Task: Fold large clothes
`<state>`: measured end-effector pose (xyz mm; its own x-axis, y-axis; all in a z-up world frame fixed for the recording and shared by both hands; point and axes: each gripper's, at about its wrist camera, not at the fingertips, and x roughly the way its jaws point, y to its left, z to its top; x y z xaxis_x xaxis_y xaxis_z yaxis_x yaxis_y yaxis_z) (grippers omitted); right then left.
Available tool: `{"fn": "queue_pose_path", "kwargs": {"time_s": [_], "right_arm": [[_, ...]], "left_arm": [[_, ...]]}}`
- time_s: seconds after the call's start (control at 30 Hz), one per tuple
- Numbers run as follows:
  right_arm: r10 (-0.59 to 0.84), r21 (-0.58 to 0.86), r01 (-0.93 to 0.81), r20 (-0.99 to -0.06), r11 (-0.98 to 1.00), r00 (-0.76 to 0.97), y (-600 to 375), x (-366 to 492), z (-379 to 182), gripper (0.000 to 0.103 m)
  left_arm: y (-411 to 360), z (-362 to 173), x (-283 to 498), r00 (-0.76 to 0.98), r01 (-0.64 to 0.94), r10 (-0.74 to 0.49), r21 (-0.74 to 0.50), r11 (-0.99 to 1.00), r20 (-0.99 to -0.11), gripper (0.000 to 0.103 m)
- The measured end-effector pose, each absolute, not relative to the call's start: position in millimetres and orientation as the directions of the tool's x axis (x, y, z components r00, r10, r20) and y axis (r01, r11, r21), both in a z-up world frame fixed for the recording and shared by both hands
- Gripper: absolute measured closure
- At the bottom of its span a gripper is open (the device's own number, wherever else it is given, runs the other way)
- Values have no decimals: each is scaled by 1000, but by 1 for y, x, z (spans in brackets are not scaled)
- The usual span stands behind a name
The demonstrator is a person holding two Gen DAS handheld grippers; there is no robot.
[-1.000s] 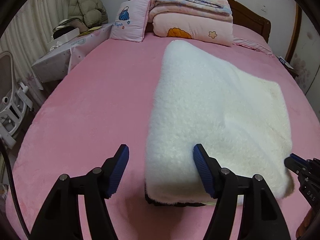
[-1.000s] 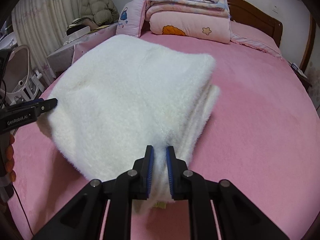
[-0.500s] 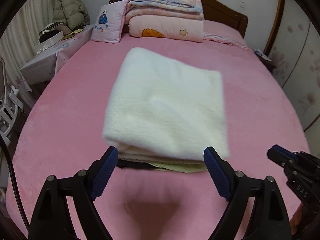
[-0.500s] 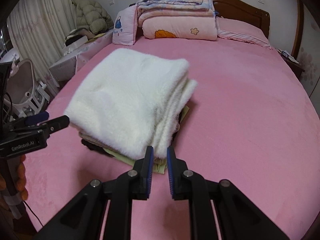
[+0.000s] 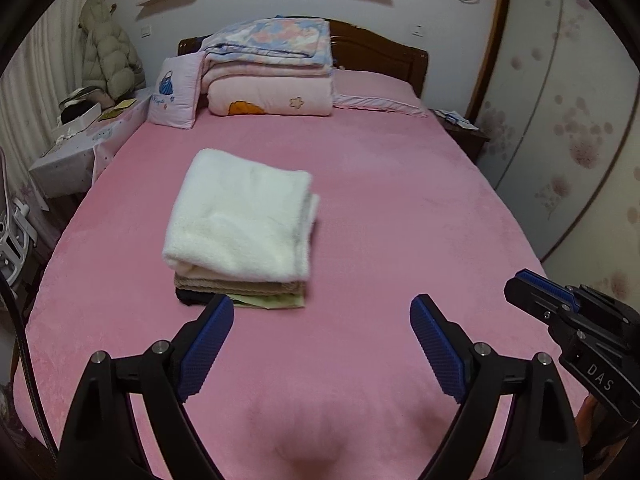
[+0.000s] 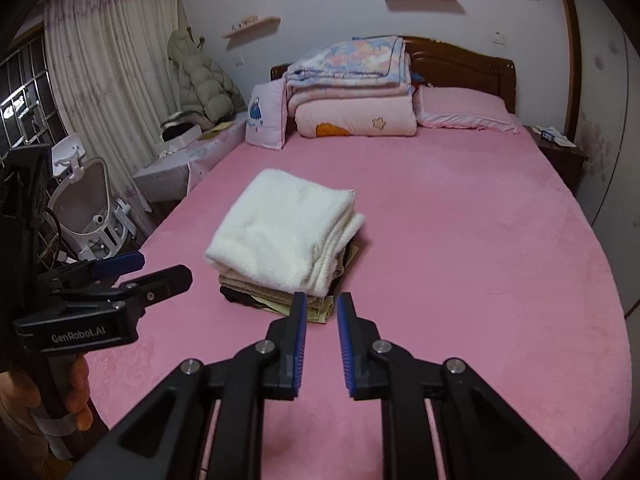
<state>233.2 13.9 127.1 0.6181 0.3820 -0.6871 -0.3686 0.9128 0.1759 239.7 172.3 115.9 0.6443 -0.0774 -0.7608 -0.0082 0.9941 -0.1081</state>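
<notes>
A folded white fleece garment tops a small stack of folded clothes, tan, dark and pale green, on the pink bed. My left gripper hangs above the bed just short of the stack's near edge. Its jaws are wide and still opening, with nothing between them. My right gripper hovers off the stack's near right corner. Only a narrow gap parts its jaws, which are opening and hold nothing. Each gripper shows in the other's view: the right gripper at the far right, the left gripper at the left, held by a hand.
Folded quilts and a small pillow lie at the headboard. A cluttered side table and a white chair stand left of the bed. A nightstand and wardrobe doors are on the right.
Both grippers have pulled back and up from the stack. The right let go of the white garment's edge. The left jaws, which straddled its corner, widened. The garment now lies flat.
</notes>
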Motion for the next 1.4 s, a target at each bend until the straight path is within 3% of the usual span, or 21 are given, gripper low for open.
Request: {"fn": "queue_pose_path", "kwargs": {"time_s": [0.23, 0.4, 0.87, 0.9, 0.97, 1.03, 1.4], "right_arm": [[380, 166, -364, -645, 917, 663, -42, 164, 167, 88], [379, 171, -355, -629, 919, 679, -75, 117, 172, 88], [349, 228, -267, -679, 936, 645, -116, 21, 80, 86], [346, 235, -255, -678, 938, 648, -117, 15, 75, 84], [332, 243, -225, -679, 943, 655, -115, 1, 64, 62], [309, 230, -208, -675, 951, 670, -114, -10, 59, 55], [211, 159, -141, -655, 977, 726, -114, -37, 50, 51]], "left_arm": [[120, 145, 183, 666, 20, -88, -100, 995, -741, 13], [96, 140, 133, 679, 22, -103, -119, 993, -727, 6], [61, 66, 29, 691, -34, -57, -111, 993, -721, 6], [57, 64, 21, 700, -41, -42, -98, 994, -713, 6], [50, 58, 9, 716, -62, -1, -65, 996, -698, 6], [45, 55, 0, 723, -75, 16, -56, 996, -691, 5], [32, 42, -22, 738, -116, 92, 9, 993, -669, 3]]}}
